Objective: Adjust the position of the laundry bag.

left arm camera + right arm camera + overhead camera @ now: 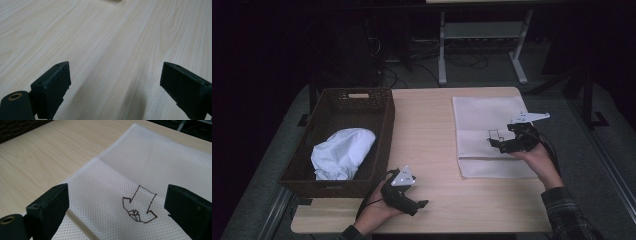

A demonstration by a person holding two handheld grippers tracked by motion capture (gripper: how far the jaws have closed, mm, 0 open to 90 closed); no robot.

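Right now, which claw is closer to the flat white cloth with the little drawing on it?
The right claw. It hovers over the white cloth, open, above the little drawing. The left claw sits over bare table near the basket, well off the cloth.

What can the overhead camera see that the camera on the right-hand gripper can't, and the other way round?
The high view alone takes in the brown basket with a crumpled white cloth inside, the left gripper, both hands and the floor beyond. The right gripper view alone reveals the mesh weave of the flat white cloth and its arrow-shaped drawing in detail. Both show that cloth, the wooden table and the open right gripper.
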